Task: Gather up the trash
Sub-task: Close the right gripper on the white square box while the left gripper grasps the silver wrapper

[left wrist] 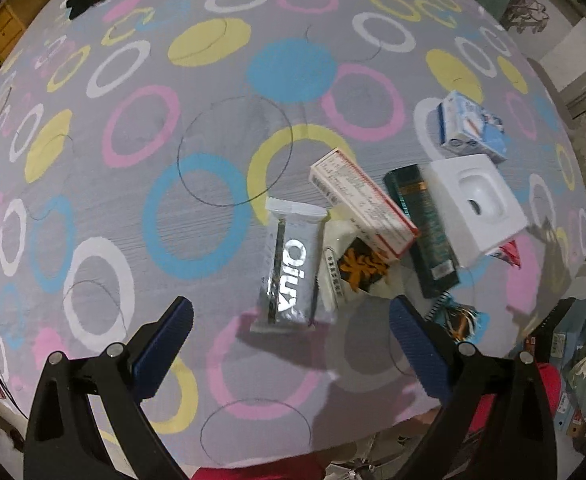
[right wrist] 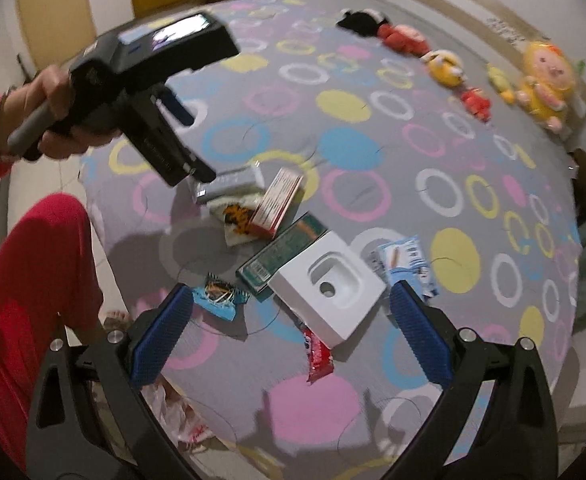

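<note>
Left wrist view, left gripper (left wrist: 291, 330) jaws spread wide and empty above the circle-print sheet (left wrist: 197, 216), silver wrapper (left wrist: 291, 276) at twelve o'clock just ahead, red-edged box (left wrist: 363, 202) at one, right gripper (right wrist: 291, 312) likewise wide and empty, white tray (right wrist: 329, 284) between its fingers.

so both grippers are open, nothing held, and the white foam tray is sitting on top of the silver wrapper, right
Not quite. The white foam tray rests on the dark green box, well apart from the silver wrapper; the right wrist view shows it best. The rest holds: the left gripper and right gripper are both open and empty.
</note>
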`<state>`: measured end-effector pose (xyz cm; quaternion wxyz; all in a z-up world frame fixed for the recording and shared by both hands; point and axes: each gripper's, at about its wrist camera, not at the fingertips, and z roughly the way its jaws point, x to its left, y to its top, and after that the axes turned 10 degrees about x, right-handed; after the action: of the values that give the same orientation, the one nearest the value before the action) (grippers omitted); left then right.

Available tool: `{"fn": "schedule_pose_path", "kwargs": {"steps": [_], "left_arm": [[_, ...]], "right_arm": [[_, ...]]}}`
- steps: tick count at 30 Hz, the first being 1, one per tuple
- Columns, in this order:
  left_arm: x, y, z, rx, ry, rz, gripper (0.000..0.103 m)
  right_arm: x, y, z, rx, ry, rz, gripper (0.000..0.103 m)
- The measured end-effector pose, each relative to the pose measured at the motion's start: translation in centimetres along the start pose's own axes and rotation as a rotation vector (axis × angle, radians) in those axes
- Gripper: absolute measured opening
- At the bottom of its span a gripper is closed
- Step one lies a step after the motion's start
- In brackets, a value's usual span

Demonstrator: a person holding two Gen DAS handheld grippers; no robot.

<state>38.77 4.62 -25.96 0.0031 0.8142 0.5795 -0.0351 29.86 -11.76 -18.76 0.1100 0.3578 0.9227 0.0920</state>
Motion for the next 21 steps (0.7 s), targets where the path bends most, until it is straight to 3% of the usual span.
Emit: {"fn": "schedule_pose_path", "kwargs": {"steps": [6, 16, 17, 19, 21], "left_arm": [[0.3, 1.4, 1.9, 0.027, 0.001, 0.005, 0.096], [0.7, 2.9, 4.1, 0.050, -0.008, 0.020, 0.096], [0.8, 2.9, 4.3, 0.052, -0.011, 0.020, 0.095], [0.9, 3.1, 4.9, 0.063, 0.001, 0.019, 0.087], [1.2, 3.2, 5.4, 0.074, 0.003, 0.020, 0.085]], "right_arm": [[-0.2, 0.8, 4.6, 0.100, 0.052, -0.058, 0.096], [-0.5, 2.0, 10.1, 0.210, 0.047, -0.127, 0.089], [-0.5, 2.1, 10.5, 0.217, 0.049, -0.130, 0.087], [-0.6, 2.3, 11.3, 0.233, 0.050, -0.137, 0.073], [-0.6, 2.5, 11.9, 0.247, 0.039, -0.149, 0.072]]}}
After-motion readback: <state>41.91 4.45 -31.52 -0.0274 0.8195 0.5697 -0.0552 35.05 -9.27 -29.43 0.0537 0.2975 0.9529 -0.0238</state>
